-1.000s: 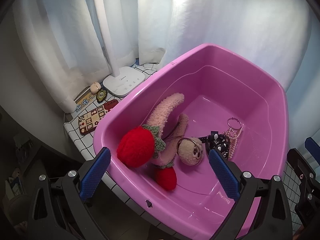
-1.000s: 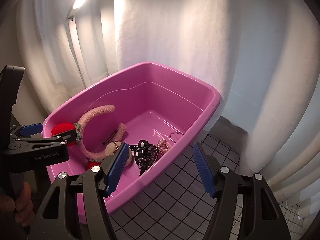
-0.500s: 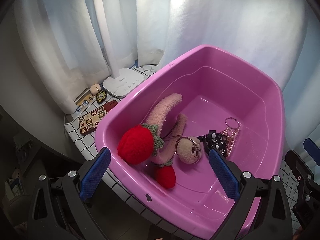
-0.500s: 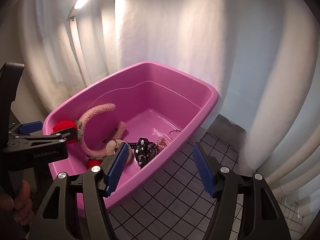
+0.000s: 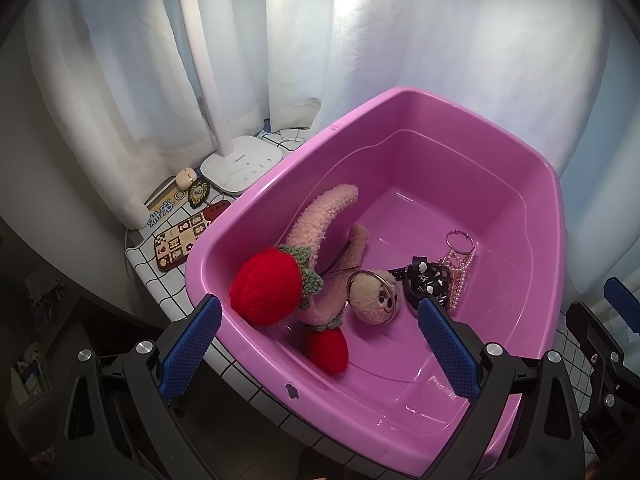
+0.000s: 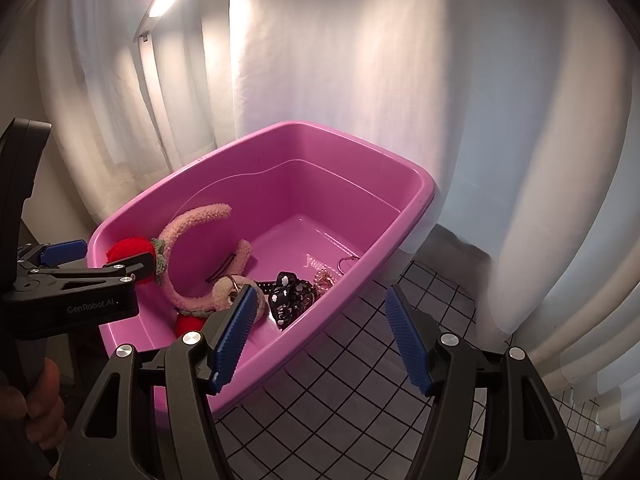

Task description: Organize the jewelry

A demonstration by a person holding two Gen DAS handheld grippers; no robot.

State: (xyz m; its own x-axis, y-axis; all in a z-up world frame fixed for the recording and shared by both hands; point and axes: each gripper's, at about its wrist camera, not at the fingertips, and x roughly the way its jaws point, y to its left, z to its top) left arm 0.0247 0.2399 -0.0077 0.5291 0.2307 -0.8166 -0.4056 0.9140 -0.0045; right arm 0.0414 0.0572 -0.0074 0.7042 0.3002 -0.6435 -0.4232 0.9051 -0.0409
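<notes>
A pink plastic tub stands on a checked tabletop. In it lie a fuzzy pink headband with red strawberries, a round plush face charm on a ring, a black patterned hair piece, a pink bead chain and a metal ring. My left gripper is open and empty above the tub's near rim. My right gripper is open and empty above the tub's right front edge.
A white lamp base with its post stands left of the tub by the white curtains. Small stickers and a patterned card lie beside it. The checked tabletop extends right of the tub. The table's left edge drops off.
Both grippers have drawn back and up a little from the tub, so it looks slightly smaller. Both stayed open. The items in the tub have not moved.
</notes>
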